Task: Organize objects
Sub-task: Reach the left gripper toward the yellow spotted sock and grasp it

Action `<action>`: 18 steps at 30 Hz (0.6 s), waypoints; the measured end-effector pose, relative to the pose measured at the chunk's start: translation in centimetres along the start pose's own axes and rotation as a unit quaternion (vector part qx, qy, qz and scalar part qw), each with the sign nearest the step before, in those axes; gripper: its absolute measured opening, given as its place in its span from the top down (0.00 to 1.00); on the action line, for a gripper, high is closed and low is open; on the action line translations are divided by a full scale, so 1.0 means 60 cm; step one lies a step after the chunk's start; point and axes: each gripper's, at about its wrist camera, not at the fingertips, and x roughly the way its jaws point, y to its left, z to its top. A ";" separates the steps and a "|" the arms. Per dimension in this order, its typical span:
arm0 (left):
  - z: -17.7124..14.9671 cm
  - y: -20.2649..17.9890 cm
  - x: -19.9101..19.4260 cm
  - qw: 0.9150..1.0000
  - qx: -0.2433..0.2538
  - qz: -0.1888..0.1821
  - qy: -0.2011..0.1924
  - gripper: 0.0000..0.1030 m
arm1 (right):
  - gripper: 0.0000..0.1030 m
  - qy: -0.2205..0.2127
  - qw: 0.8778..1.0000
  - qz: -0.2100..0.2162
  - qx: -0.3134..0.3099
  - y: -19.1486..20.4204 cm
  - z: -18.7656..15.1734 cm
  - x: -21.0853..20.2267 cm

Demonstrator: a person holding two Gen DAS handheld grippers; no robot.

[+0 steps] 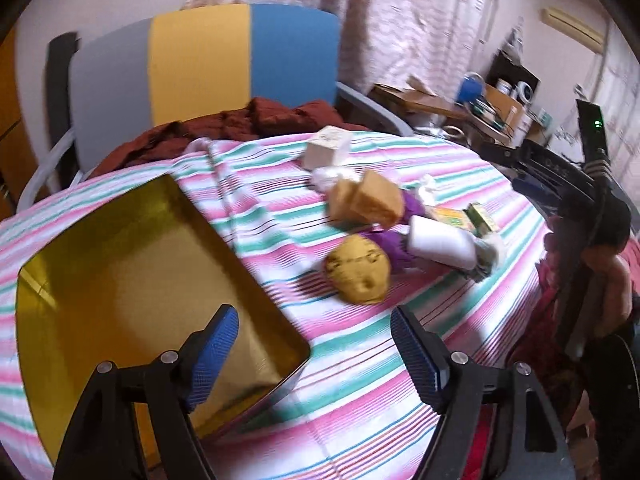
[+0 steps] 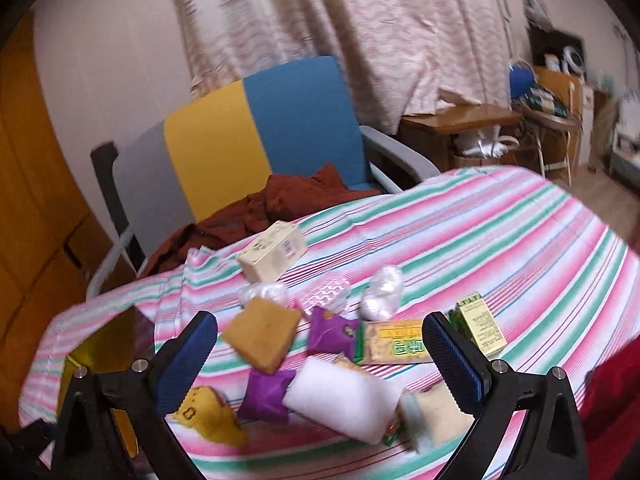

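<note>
A gold tin tray [image 1: 120,280] lies on the striped tablecloth at the left; its corner shows in the right wrist view as tray [image 2: 104,344]. A heap of small items lies to its right: a round yellow cushion [image 1: 358,270], a tan sponge block [image 1: 366,200], purple packets [image 2: 334,332], a white foam block [image 2: 340,400], a cream box [image 2: 272,252], and green-yellow boxes [image 2: 480,328]. My left gripper [image 1: 314,344] hangs open over the tray's near right corner, holding nothing. My right gripper [image 2: 320,356] is open above the heap, also holding nothing.
A chair [image 1: 208,68] with grey, yellow and blue back panels stands behind the table, with a rust-red cloth [image 1: 240,124] on its seat. A wooden desk [image 2: 460,120] with clutter stands at the right rear. In the left wrist view a hand [image 1: 608,276] holds the other tool.
</note>
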 end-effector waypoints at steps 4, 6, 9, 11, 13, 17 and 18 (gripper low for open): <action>0.025 -0.030 0.033 1.000 0.028 -0.010 0.002 0.23 | 0.00 0.017 0.998 0.014 0.057 -0.037 0.002 0.016; 0.034 -0.037 0.056 0.999 0.035 -0.015 0.011 0.22 | 0.00 0.017 0.997 0.016 0.067 -0.043 0.002 0.016; 0.045 -0.043 0.088 0.999 0.043 -0.017 0.019 0.22 | 0.00 0.028 0.996 0.031 0.076 -0.046 -0.001 0.021; 0.049 -0.048 0.107 0.998 0.049 -0.016 0.028 0.21 | 0.00 0.033 0.996 0.037 0.074 -0.044 -0.002 0.024; 0.051 -0.050 0.127 0.998 0.054 -0.017 0.035 0.21 | 0.00 0.039 0.996 0.046 0.072 -0.041 -0.003 0.028; 0.055 -0.054 0.155 0.997 0.059 -0.008 0.054 0.17 | 0.00 0.048 0.995 0.057 0.070 -0.037 -0.005 0.034; 0.056 -0.055 0.159 0.996 0.062 -0.008 0.055 0.17 | 0.00 0.049 0.995 0.059 0.070 -0.037 -0.005 0.034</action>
